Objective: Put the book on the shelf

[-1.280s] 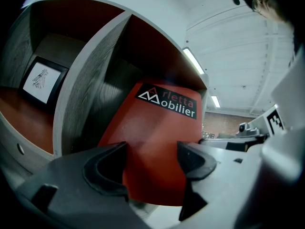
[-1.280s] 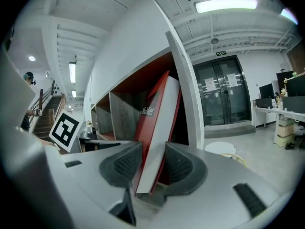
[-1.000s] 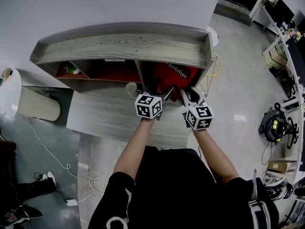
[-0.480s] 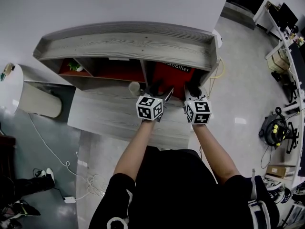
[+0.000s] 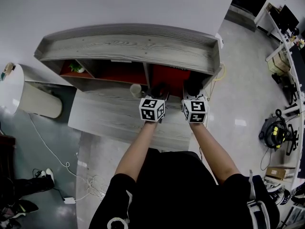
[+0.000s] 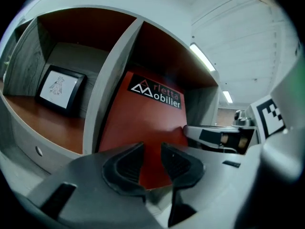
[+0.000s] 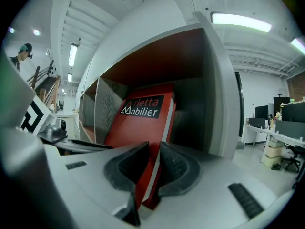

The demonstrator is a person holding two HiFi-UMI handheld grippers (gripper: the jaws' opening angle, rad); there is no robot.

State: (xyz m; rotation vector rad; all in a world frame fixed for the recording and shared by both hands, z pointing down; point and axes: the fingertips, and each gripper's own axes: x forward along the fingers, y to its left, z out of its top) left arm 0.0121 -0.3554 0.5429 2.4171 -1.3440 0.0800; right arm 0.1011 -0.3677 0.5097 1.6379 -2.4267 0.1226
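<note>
A red book (image 5: 170, 78) labelled "Arletta Mobilier" stands tilted in the right compartment of the grey wooden shelf (image 5: 128, 44). My right gripper (image 5: 193, 87) is shut on the book's (image 7: 138, 118) lower right edge, and the cover and pages sit pinched between its jaws (image 7: 153, 163). My left gripper (image 5: 159, 89) is at the book's left side, in front of the cover (image 6: 143, 118). Its jaws (image 6: 151, 161) are closing, with a narrow gap left. The red cover shows behind that gap, and the pads do not press on anything.
The left compartment holds a framed picture (image 6: 59, 87) and a small green thing (image 5: 76, 69). A pale cup (image 5: 136, 89) stands on the desk board below the shelf, left of my left gripper. A divider wall (image 6: 112, 80) borders the book's compartment. A vacuum (image 5: 276, 128) stands on the floor at right.
Both grippers moved forward to the shelf, carrying the book deeper into the right compartment. The left gripper's jaws narrowed from wide open to a small gap.
</note>
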